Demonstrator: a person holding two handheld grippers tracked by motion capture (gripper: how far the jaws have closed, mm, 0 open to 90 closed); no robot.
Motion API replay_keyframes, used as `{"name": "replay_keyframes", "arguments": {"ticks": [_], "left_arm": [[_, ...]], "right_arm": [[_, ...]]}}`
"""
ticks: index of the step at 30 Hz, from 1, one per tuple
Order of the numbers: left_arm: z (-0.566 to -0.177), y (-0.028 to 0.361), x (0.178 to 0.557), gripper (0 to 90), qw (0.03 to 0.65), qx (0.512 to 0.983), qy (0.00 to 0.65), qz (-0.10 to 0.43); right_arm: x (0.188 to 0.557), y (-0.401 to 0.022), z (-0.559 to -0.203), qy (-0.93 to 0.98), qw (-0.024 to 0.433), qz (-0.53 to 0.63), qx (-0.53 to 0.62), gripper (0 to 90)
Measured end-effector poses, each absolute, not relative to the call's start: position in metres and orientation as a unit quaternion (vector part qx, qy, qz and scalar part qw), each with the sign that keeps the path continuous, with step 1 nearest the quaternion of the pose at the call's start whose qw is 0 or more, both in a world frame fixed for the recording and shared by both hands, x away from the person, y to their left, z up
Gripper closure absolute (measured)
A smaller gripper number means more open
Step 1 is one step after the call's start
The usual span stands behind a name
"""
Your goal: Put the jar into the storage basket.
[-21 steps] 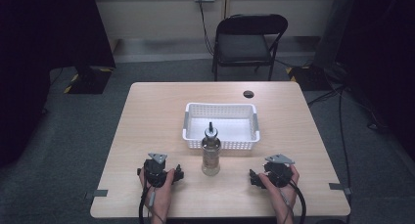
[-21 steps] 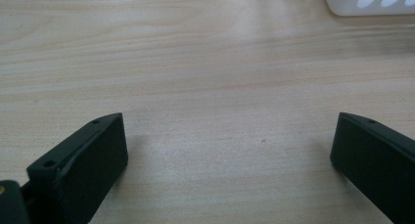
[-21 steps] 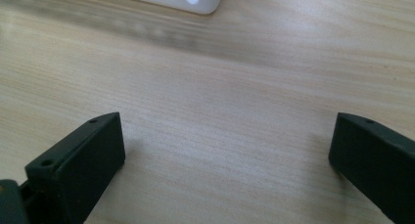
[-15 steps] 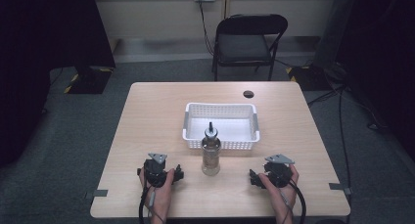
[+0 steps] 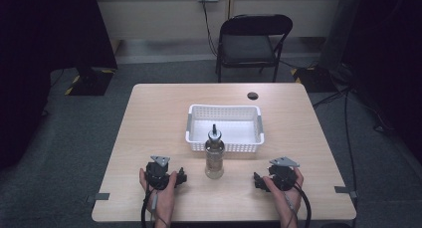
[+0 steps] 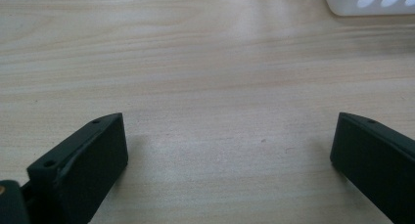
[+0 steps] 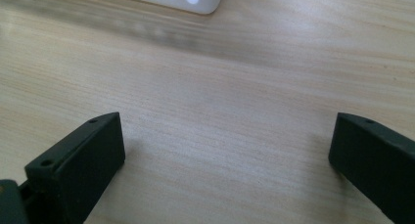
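The left gripper (image 5: 180, 177) rests on the table (image 5: 149, 118) with its two blunt, matte black jaws spread wide and only bare wood grain between them. The right gripper (image 5: 257, 180) lies the same way, jaws wide apart and holding nothing. Each is cupped in a hand low on the near edge: the left hand (image 5: 161, 190) and right hand (image 5: 286, 188) come in from below, grippers turned inward toward each other, each topped by a grey three-cornered plate.

Between them, apart from both, stands the bottle (image 5: 214, 158), upright, clear glass with a dark pour spout. Just behind it sits a white plastic basket (image 5: 224, 110), rectangular, with perforated walls. The table is pale, smooth laminate; a small dark round disc (image 5: 253, 95) lies near its far edge.
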State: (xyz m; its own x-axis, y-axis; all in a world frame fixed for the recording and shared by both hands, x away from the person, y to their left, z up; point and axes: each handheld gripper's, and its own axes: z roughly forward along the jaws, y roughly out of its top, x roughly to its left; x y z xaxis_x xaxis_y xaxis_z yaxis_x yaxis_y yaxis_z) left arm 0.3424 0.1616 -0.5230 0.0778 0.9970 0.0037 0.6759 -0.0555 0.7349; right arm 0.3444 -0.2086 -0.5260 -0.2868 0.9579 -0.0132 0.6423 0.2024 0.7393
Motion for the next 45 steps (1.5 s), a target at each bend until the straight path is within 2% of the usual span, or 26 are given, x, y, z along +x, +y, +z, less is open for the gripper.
{"name": "replay_keyframes", "arguments": {"ticks": [10,19,45], "left_arm": [[-0.521,0.165,0.342,0.6,0.294,0.68,0.618,0.263],[-0.51,0.167,0.336,2.3,0.334,0.675,0.604,0.263],[-0.487,0.139,0.303,2.4,0.396,0.704,0.532,0.254]], "right_arm": [[0.344,-0.209,-0.526,0.735,0.246,0.321,0.544,0.0],[0.344,-0.209,-0.526,0.735,0.246,0.32,0.544,0.0],[0.344,-0.209,-0.526,0.735,0.246,0.32,0.544,0.0]]}}
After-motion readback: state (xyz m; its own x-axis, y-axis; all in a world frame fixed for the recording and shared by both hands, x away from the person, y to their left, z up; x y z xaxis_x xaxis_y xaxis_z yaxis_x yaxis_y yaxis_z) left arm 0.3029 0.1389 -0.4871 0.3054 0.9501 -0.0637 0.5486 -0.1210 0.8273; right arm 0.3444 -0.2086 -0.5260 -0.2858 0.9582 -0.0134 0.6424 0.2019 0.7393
